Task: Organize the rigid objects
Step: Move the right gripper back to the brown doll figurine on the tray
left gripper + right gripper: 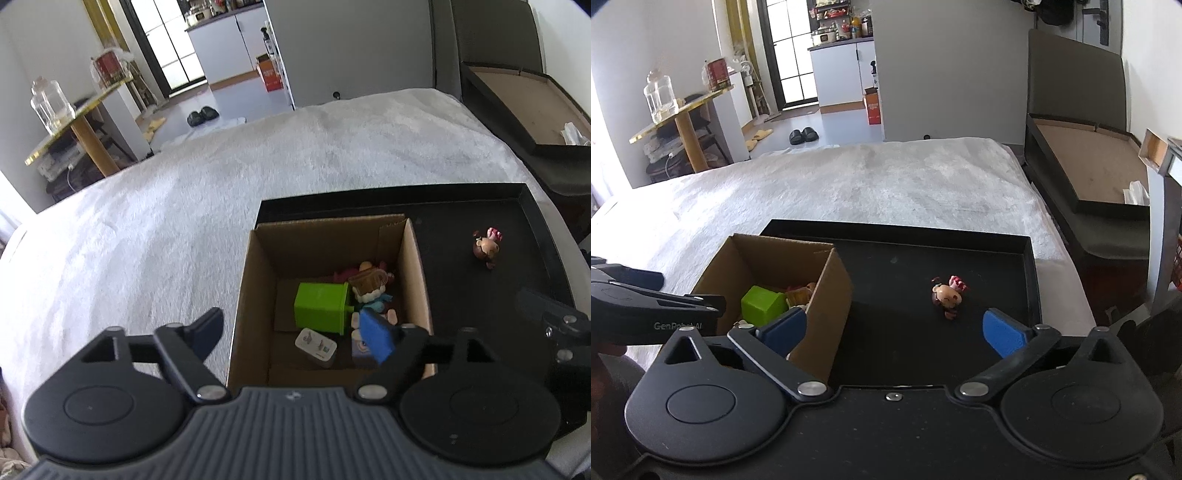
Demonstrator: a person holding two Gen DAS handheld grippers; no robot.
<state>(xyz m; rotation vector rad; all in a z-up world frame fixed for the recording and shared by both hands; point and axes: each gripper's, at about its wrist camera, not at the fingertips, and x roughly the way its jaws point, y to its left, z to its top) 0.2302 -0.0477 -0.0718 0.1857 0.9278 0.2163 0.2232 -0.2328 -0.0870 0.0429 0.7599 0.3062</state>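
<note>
Cardboard box (258,280) standing at the left end of a black tray (532,221), which lies on a white fleecy blanket (184,206). Left wrist view: the left gripper (295,332) hangs over the near left corner of the box with its jaws spread wide and nothing between them; one dark finger (207,328) lies outside the box wall above the blanket, the other, blue-padded finger (376,336) is over the box interior. Inside the box lie a green block (321,306) tipped on its side, a small white card-like item (316,347) near the front wall, and a cluster of small toy figures (369,284) against the right wall, partly hidden by the blue pad; their exact shapes cannot be made out. Part of the right gripper's body shows at the right edge of this view.

Right wrist view: the right gripper (897,332) is released, its jaws at full spread and empty. Its left blue pad (783,328) sits just by the near right corner of the box; its right blue pad (1003,332) is above the bare tray floor. A small cartoon figurine (947,295) with a brown head and pink bow lies on its side on the tray floor, apart from the box and beyond the line between the pads, touching neither. The left gripper's black body (646,310) enters from the left edge.
</note>
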